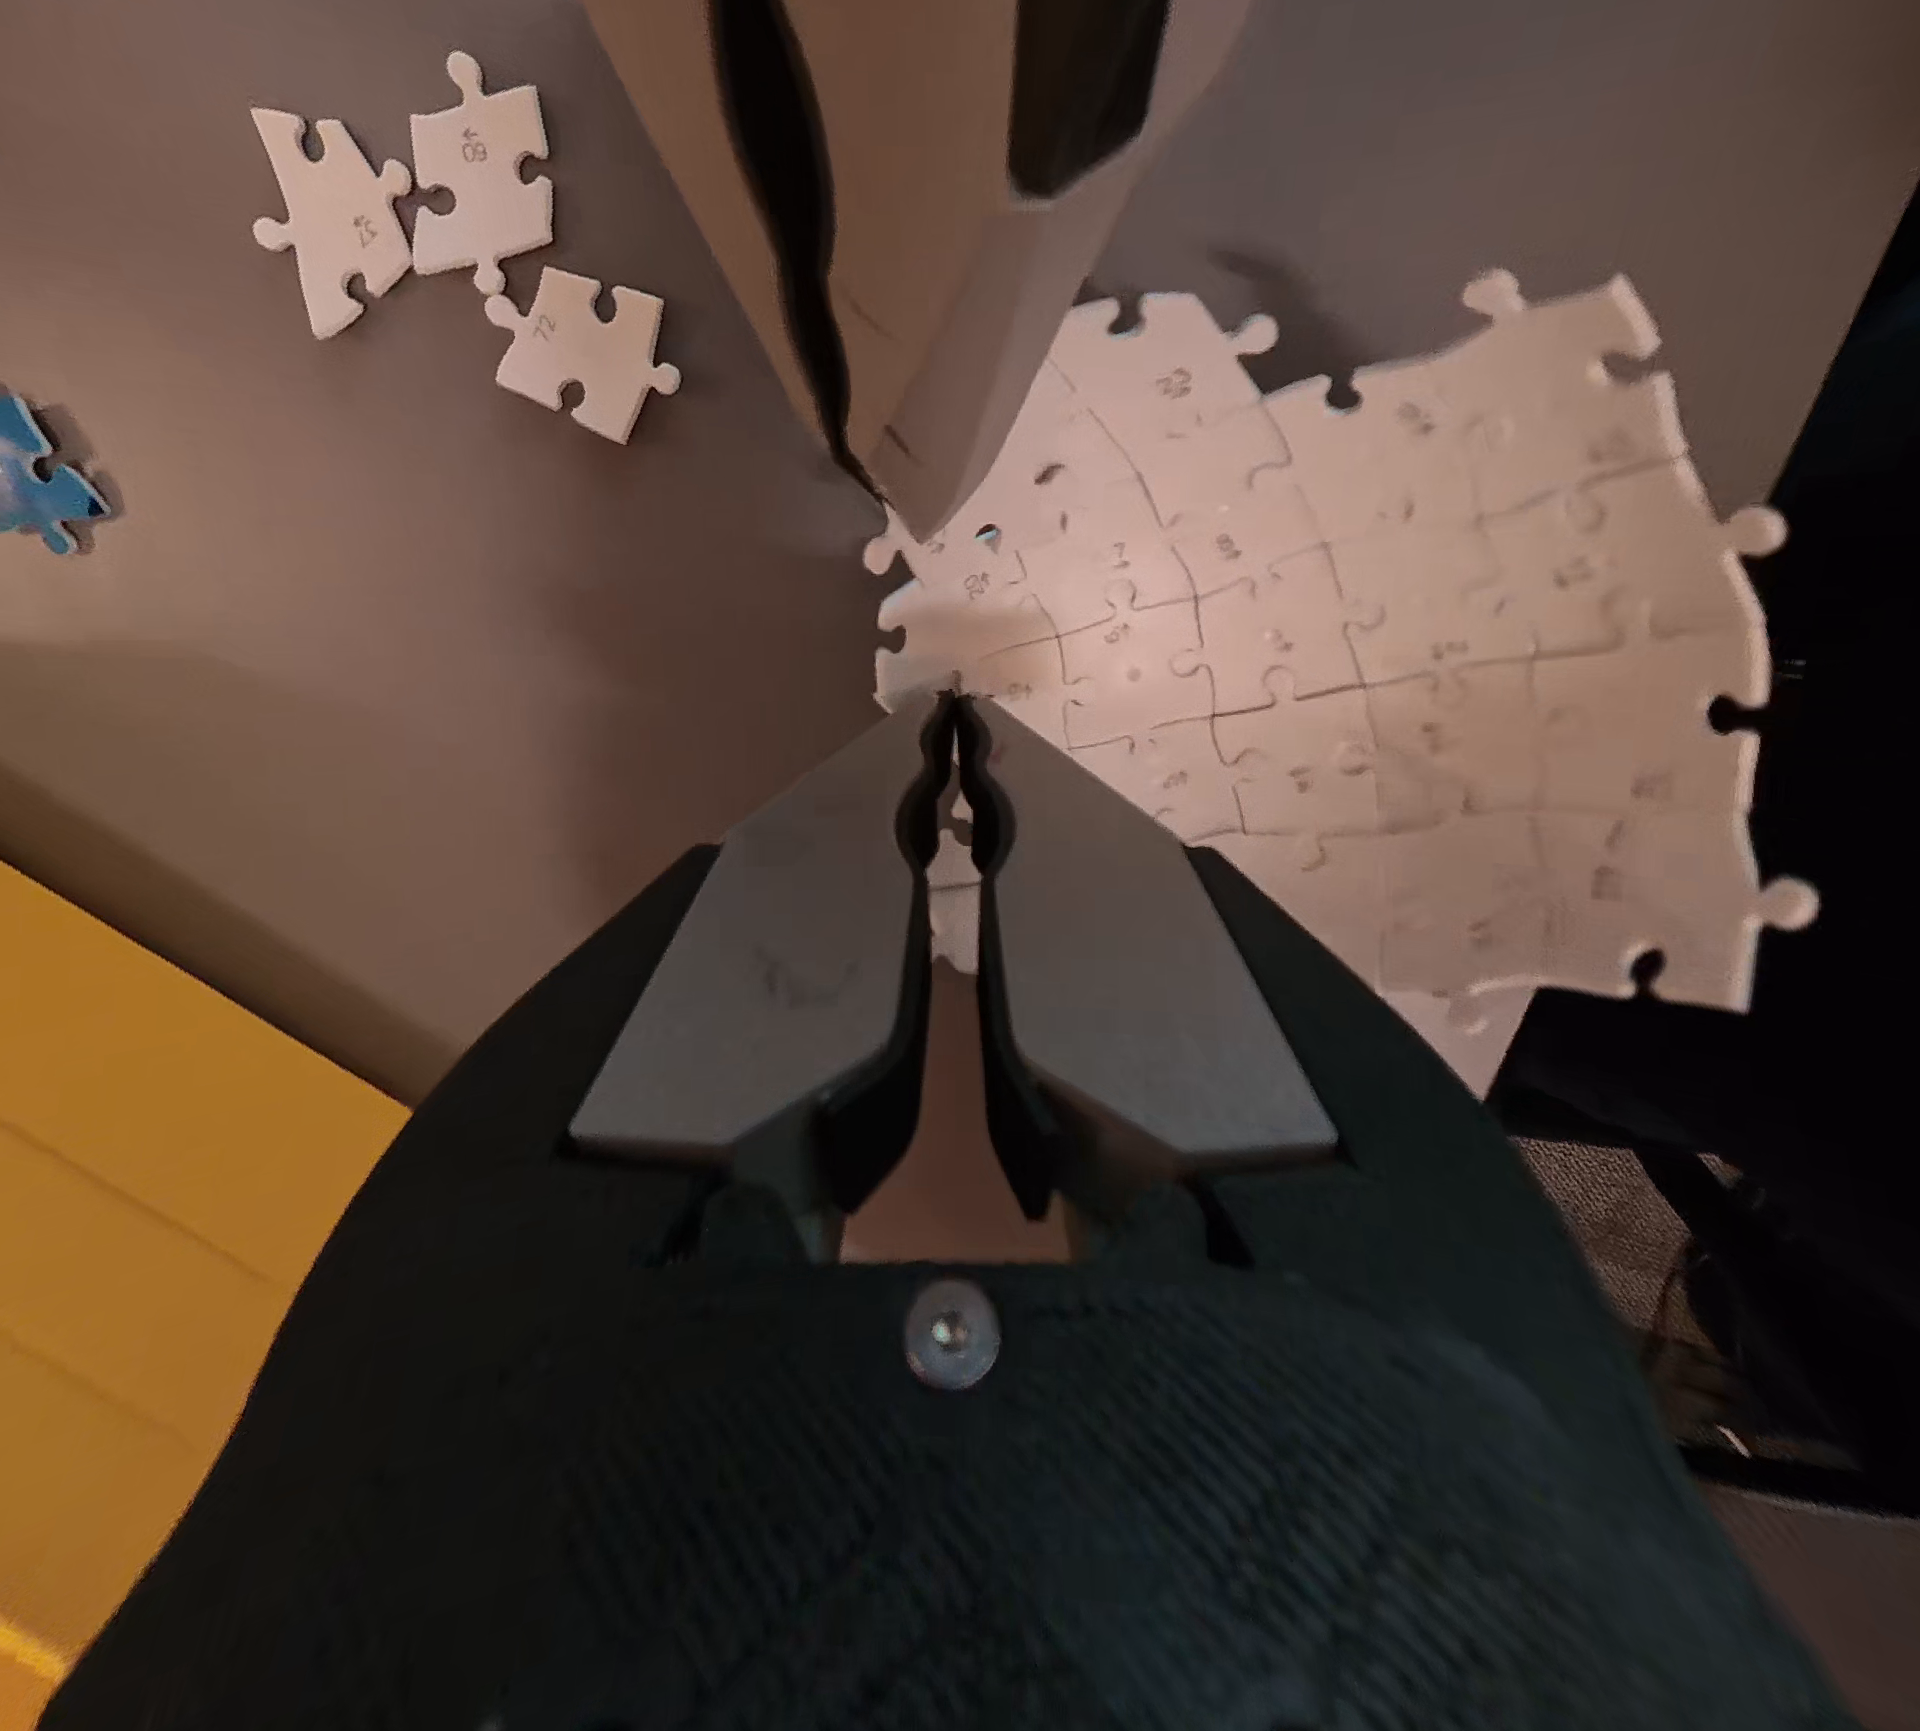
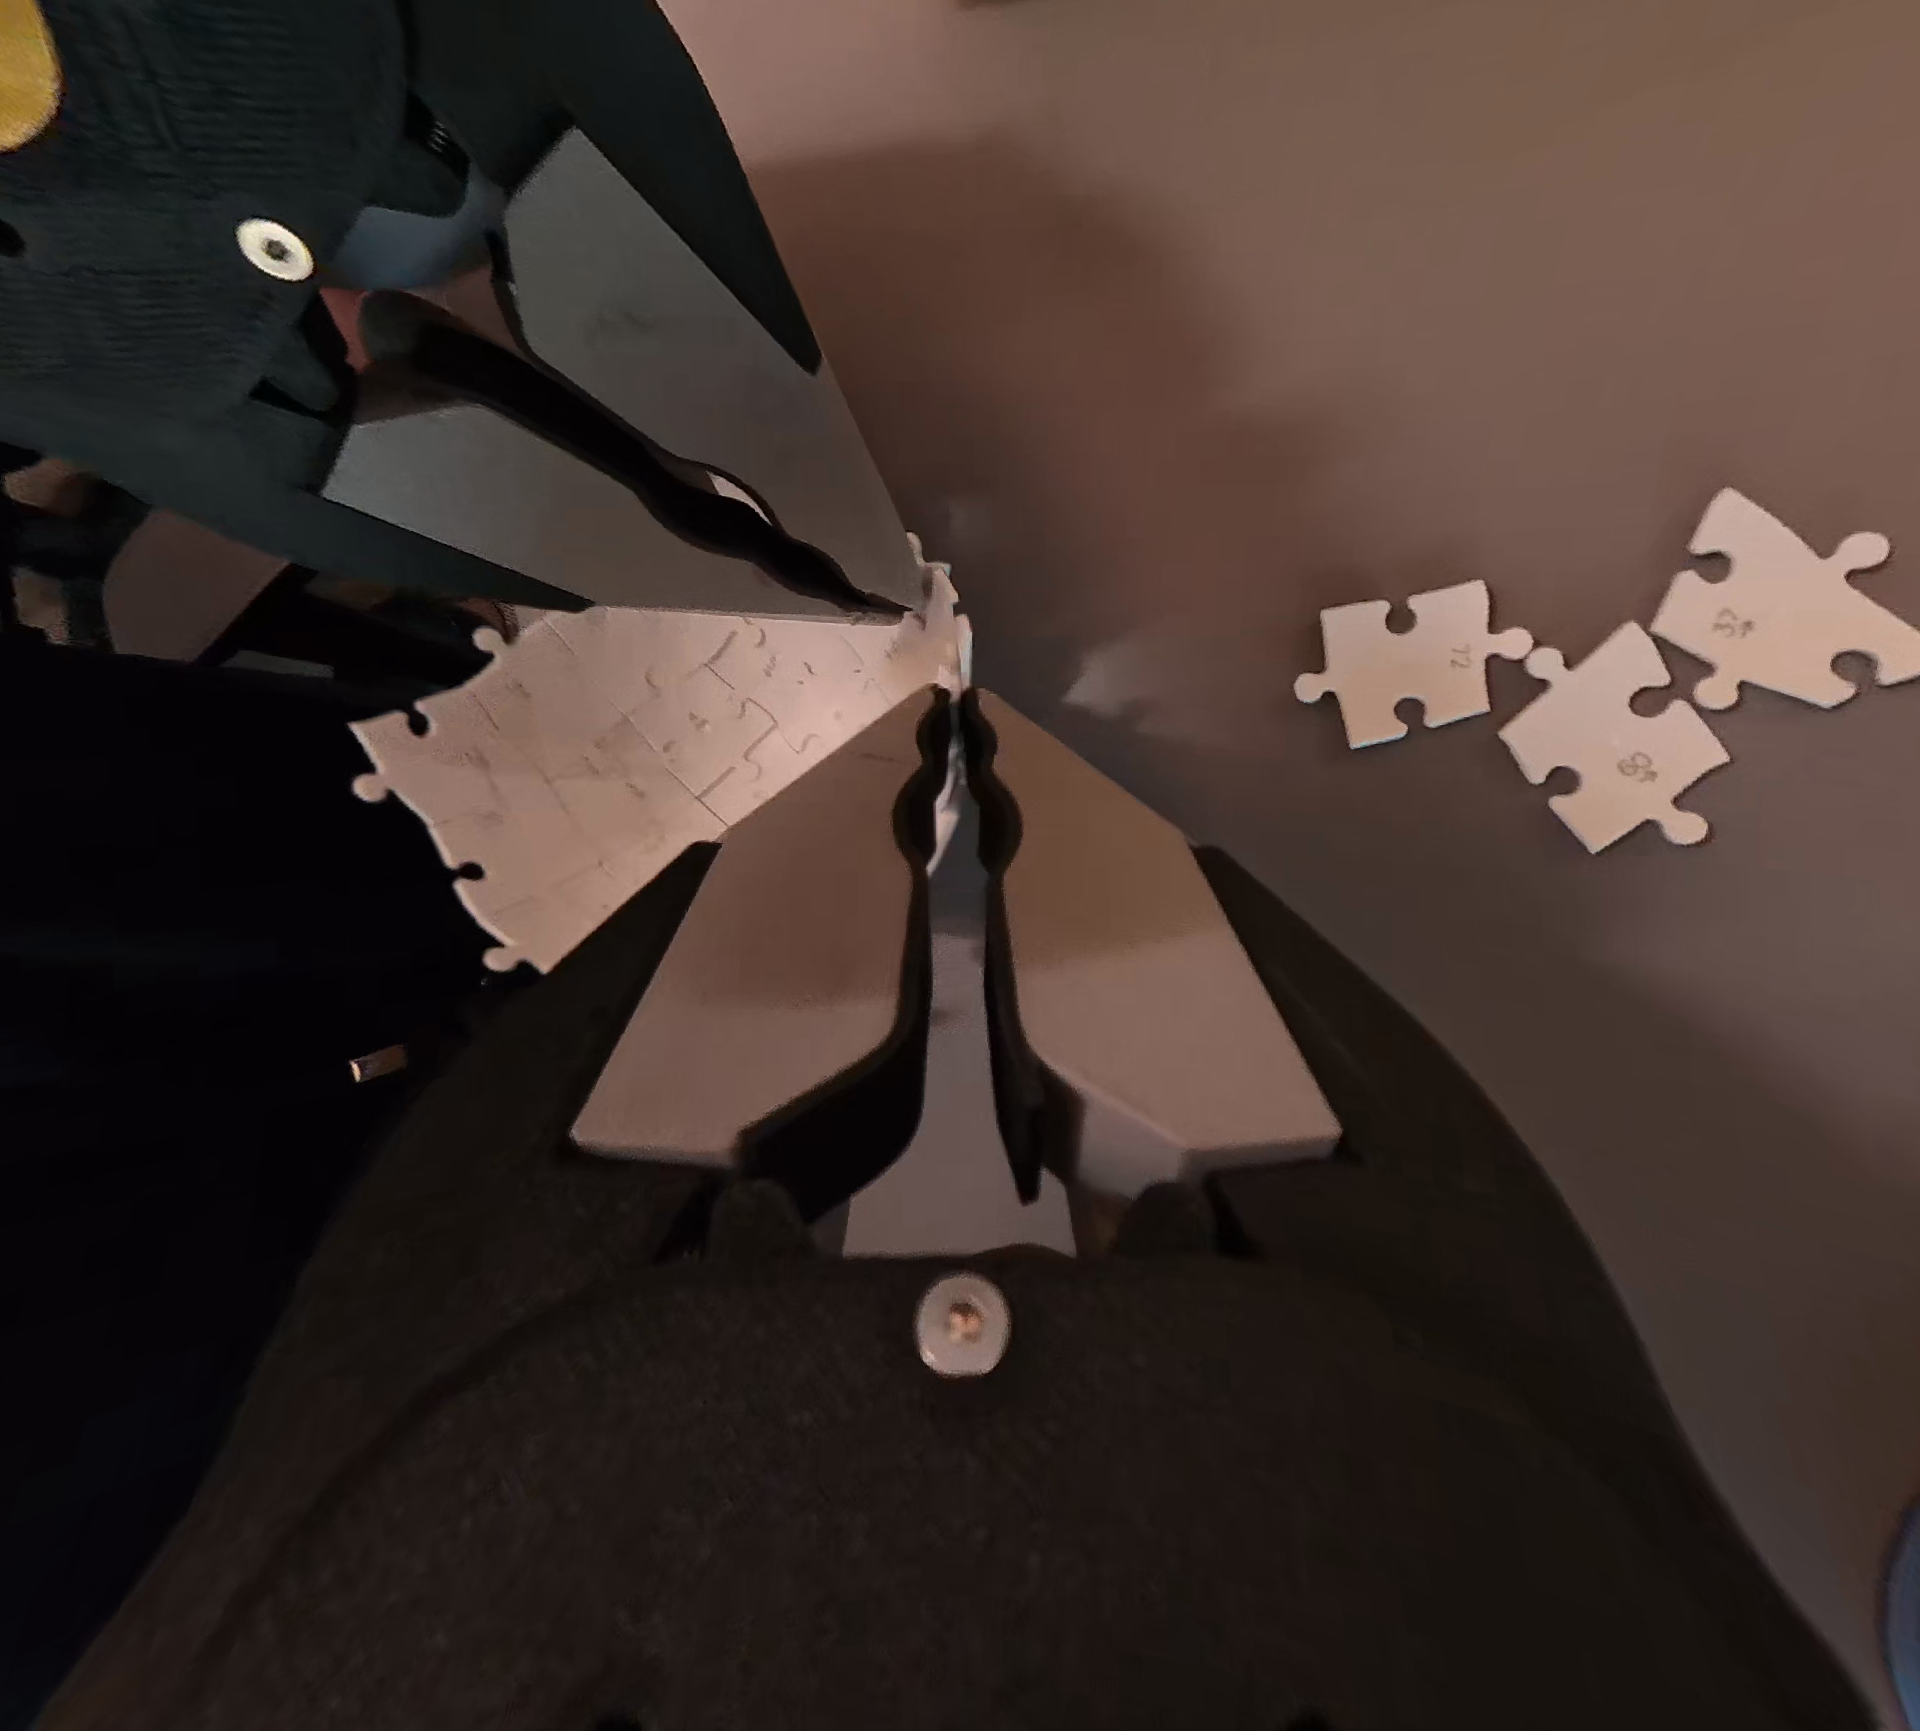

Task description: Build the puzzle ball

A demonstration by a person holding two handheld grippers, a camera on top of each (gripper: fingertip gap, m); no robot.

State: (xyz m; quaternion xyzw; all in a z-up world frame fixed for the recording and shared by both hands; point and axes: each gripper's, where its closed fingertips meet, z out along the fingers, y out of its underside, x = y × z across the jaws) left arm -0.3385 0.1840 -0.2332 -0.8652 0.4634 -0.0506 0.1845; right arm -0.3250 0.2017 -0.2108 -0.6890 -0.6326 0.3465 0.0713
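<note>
In the left wrist view, a blue puzzle piece (image 1: 52,476) lay at the far left edge of the grey counter (image 1: 364,590), with a yellow sheet (image 1: 156,1110) below it. Further right, three loose white pieces (image 1: 457,227) lay face down, close together. At the centre, the left tongs (image 1: 951,707) were pinched closed on the near edge of the assembled puzzle sheet (image 1: 1403,642), a curved panel of joined white pieces spreading out to the right. The right tongs (image 1: 883,502) came in from above, closed on the same end of that sheet.

In the right wrist view, the left tongs (image 2: 899,606) entered from the upper left, clamped on the puzzle sheet (image 2: 603,767). The right tongs (image 2: 956,699) gripped its tip just beside them. The three loose pieces (image 2: 1590,673) lay well apart to the right.
</note>
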